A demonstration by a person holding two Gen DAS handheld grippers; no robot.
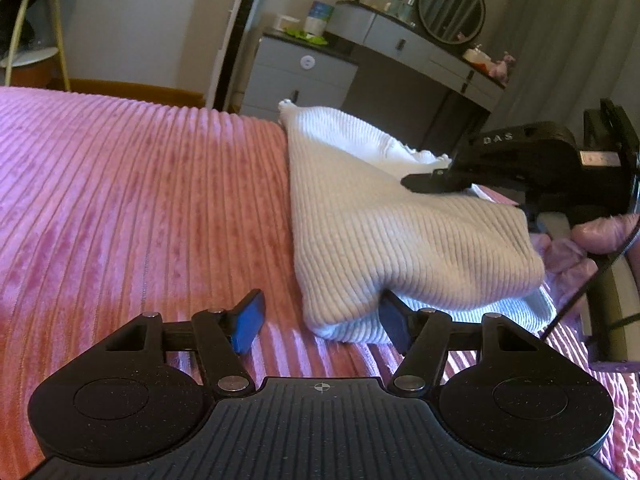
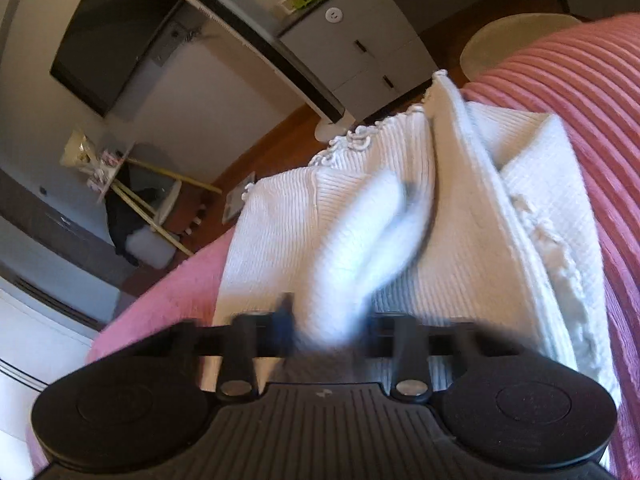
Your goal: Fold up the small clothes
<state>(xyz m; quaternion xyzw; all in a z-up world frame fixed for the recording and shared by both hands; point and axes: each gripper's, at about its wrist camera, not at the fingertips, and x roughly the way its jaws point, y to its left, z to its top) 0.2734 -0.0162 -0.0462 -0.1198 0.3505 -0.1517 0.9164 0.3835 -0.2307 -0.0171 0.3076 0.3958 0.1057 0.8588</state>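
Note:
A white ribbed knit garment (image 1: 384, 236) lies partly folded on the pink ribbed bedspread (image 1: 132, 200). My left gripper (image 1: 320, 320) is open, low over the bed, with the garment's near folded corner between its blue pads (image 1: 249, 322). My right gripper (image 1: 436, 182) shows in the left wrist view at the far right, its fingers lying on the garment's upper layer. In the right wrist view the right gripper (image 2: 326, 320) is blurred and holds a raised fold of the white garment (image 2: 352, 240) between its fingers.
A grey dresser (image 1: 304, 72) with a round mirror (image 1: 450, 6) stands beyond the bed's far edge. A yellow-legged side table (image 1: 36, 32) stands at the back left. The bedspread (image 2: 592, 92) extends right of the garment.

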